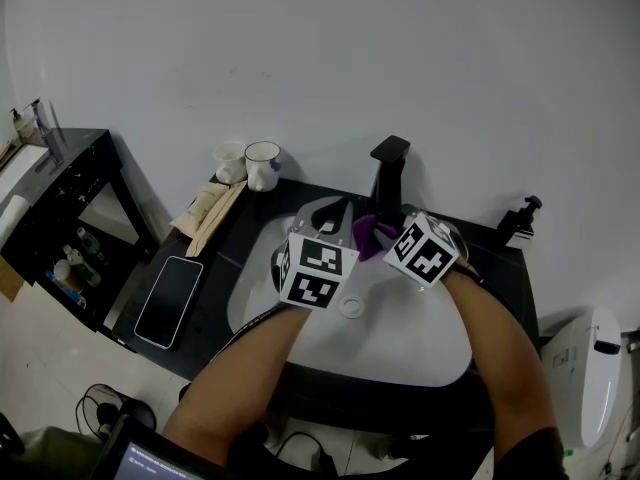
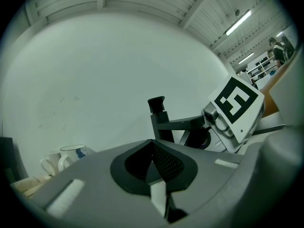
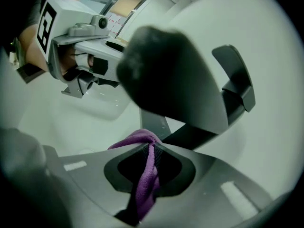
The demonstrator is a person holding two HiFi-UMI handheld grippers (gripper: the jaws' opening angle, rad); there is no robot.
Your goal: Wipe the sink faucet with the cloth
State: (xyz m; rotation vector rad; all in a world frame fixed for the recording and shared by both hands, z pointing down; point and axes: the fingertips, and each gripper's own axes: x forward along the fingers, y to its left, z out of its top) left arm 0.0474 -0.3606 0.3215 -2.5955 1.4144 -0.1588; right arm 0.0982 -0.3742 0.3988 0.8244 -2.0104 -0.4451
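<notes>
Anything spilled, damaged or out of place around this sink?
Nothing spilled or broken. The one oddity is the black smartphone lying flat on the black counter left of the white basin, where splashes might reach it.

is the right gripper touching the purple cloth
Touching. The right gripper view shows the right gripper with its jaws closed on the purple cloth, pinched between them.

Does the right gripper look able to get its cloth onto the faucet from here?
Likely yes: the right gripper, shut on the cloth, sits close beneath the faucet with nothing between them; the left gripper is off to the side.
</notes>
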